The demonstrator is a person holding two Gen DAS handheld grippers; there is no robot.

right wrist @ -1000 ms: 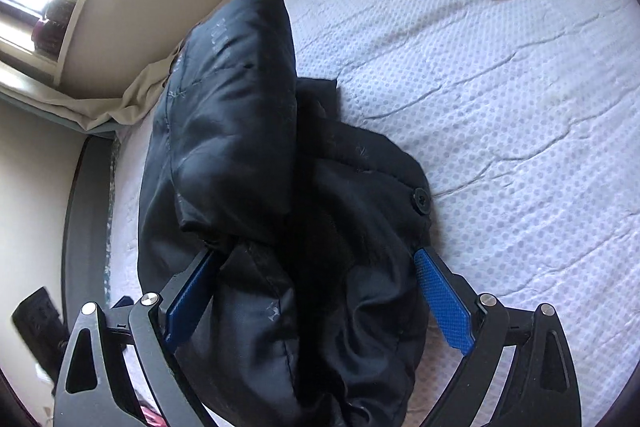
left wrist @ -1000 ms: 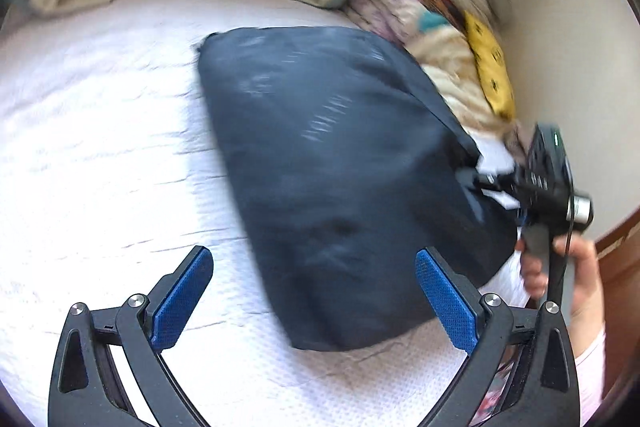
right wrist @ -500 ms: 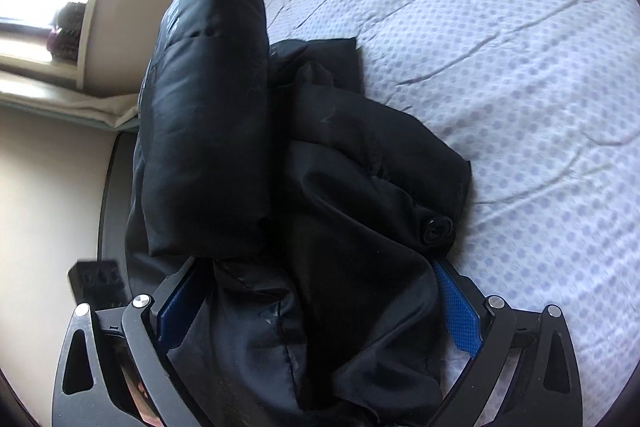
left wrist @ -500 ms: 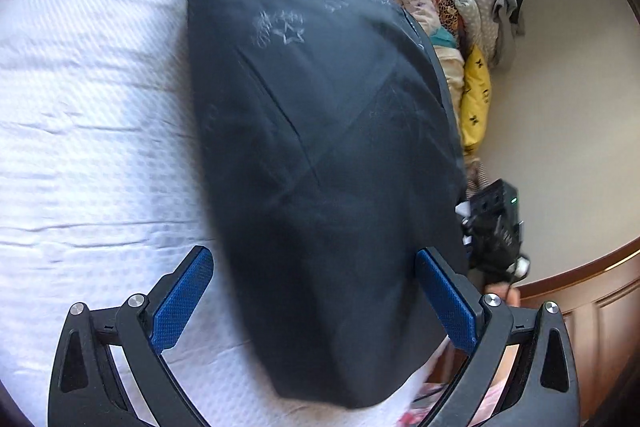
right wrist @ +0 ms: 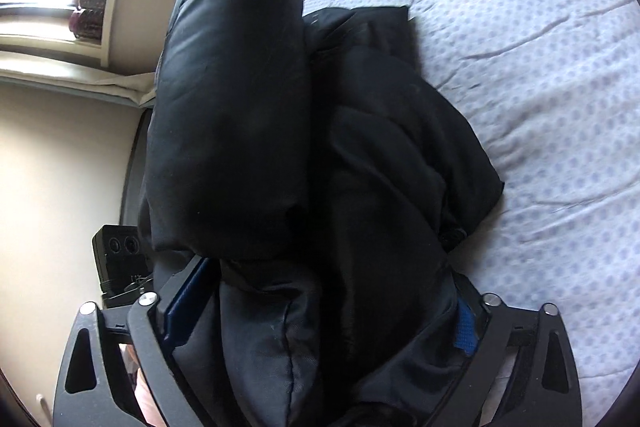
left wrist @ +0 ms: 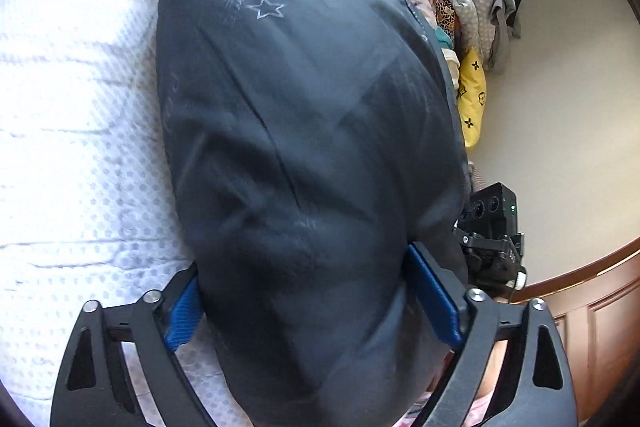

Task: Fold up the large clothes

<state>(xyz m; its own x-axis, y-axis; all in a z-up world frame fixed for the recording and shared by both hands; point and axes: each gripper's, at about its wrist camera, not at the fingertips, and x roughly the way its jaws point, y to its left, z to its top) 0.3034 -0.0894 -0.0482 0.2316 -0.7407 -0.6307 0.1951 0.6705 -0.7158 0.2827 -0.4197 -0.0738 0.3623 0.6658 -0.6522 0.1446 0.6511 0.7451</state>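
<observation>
Dark puffy jacket [left wrist: 304, 155] lies bunched on the white textured bedspread [left wrist: 80, 131], near the bed edge.

Left gripper [left wrist: 312, 303]: jaws spread wide, jacket bulk sits between the 2 blue pads [left wrist: 434, 297]. Fabric touches both pads but they aren't pinching it, so wide open around it, no firm hold visible.

Right gripper [right wrist: 320, 311]: same posture, jaws wide, jacket folds fill the gap and cover most of both pads [right wrist: 464, 331]. Pressing or just straddling: cannot tell.

Left wrist view only:
- jacket's smooth outer face, faint star print [left wrist: 266, 9] near the far end
- pile of mixed clothes [left wrist: 460, 3] against the wall beyond the jacket, yellow patterned item [left wrist: 472, 99] in it
- right gripper's body and camera unit [left wrist: 494, 227] at the jacket's right edge
- wooden bed frame [left wrist: 592, 291] at lower right

Right wrist view only:
- jacket's other side: a thick rolled section [right wrist: 232, 87] at left, looser crumpled layers [right wrist: 400, 147] to its right, spilling onto the bedspread [right wrist: 540, 67]
- bright window ledge [right wrist: 60, 31] upper left with 1 small dark jar-like item [right wrist: 90, 11], too blurred to identify
- left gripper's camera unit [right wrist: 120, 259] poking out beside the roll
- wall [right wrist: 60, 167] on the left.
</observation>
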